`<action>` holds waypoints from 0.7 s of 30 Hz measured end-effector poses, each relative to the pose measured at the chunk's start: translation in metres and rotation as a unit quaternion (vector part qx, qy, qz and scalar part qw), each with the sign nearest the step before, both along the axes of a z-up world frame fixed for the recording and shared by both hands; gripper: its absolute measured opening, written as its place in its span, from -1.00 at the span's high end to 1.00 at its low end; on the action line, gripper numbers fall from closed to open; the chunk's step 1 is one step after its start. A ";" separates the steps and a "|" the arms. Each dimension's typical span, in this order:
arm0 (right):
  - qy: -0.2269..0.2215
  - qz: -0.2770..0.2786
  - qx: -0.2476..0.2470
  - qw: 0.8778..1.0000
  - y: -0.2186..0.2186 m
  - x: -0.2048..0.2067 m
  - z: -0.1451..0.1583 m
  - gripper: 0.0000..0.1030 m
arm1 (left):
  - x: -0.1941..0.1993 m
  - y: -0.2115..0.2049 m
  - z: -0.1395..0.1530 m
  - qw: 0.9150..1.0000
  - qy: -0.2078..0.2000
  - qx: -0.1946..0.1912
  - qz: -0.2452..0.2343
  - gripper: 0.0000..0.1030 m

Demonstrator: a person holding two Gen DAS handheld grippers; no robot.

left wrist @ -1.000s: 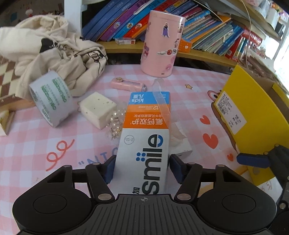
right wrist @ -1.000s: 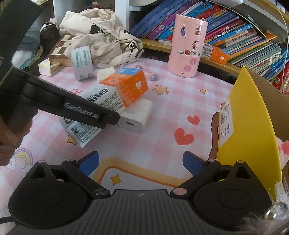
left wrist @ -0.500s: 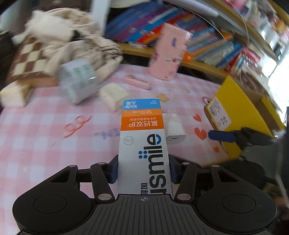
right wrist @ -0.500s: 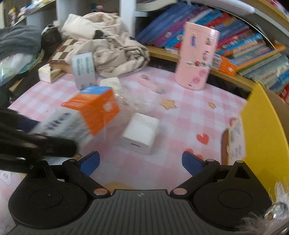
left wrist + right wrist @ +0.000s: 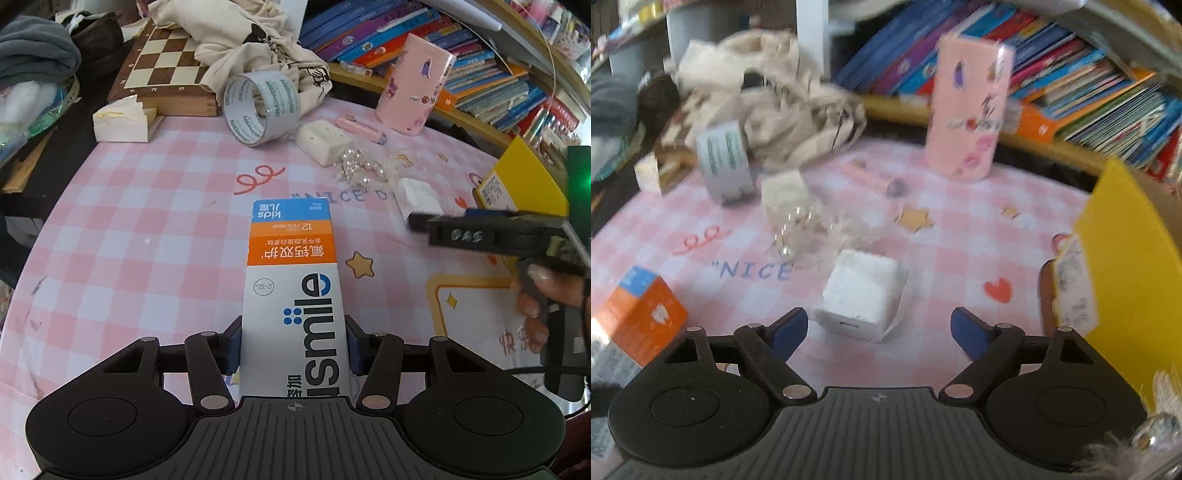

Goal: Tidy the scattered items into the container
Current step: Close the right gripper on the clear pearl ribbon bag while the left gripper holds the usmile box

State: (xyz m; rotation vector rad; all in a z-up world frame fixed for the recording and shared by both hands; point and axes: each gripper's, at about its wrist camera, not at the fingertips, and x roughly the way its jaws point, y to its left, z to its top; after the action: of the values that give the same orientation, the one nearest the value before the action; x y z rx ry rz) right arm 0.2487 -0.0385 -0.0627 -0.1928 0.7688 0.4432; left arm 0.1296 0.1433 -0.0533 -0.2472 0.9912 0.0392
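Toothpaste box (image 5: 291, 291) clamped lengthwise in my left gripper (image 5: 293, 341); white charger (image 5: 862, 297) lies just ahead between my right gripper (image 5: 879, 328)'s closing, still-untouching jaws.

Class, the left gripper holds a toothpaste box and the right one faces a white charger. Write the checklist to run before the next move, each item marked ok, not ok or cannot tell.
1. Left gripper clamps the toothpaste box on both sides: ok.
2. Right gripper, jaws closing, has the white charger ahead, between its fingers but untouched: ok.
3. Plastic wrap sticks out beside the charger; will it foul the grip: cannot tell.
4. Yellow cardboard box within view at right: ok.
5. Room inside that box: cannot tell.
6. Pearl beads clear of the charger: ok.
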 end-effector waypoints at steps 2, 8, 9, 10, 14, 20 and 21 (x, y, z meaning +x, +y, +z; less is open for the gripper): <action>-0.007 0.005 0.014 1.000 -0.003 -0.005 0.002 -0.65 | 0.000 -0.001 -0.003 1.000 0.001 0.003 -0.002 0.02; 0.033 0.002 0.028 0.999 0.000 0.012 -0.006 -0.16 | 0.001 -0.006 -0.004 1.000 0.000 0.015 -0.013 0.01; 0.040 -0.002 0.035 0.999 0.000 0.018 -0.008 -0.14 | 0.001 -0.007 -0.004 1.000 0.000 0.015 -0.013 0.01; 0.045 -0.006 0.038 0.998 0.001 0.021 -0.009 -0.10 | 0.001 -0.007 -0.004 1.000 -0.001 0.015 -0.013 0.01; 0.042 -0.008 0.028 0.999 0.009 0.033 -0.012 -0.08 | 0.002 -0.007 -0.005 1.000 0.000 0.016 -0.014 -0.01; 0.032 0.015 0.004 0.999 0.016 0.040 -0.014 -0.18 | 0.002 -0.008 -0.006 1.000 0.003 0.017 -0.015 -0.03; 0.025 0.020 -0.004 0.999 0.018 0.042 -0.013 -0.24 | 0.003 -0.008 -0.007 1.000 0.004 0.018 -0.015 -0.04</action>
State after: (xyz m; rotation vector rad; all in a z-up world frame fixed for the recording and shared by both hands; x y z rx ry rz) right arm 0.2905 -0.0208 -0.0759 -0.2044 0.8174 0.4840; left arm 0.1324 0.1348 -0.0599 -0.1992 1.0017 0.0300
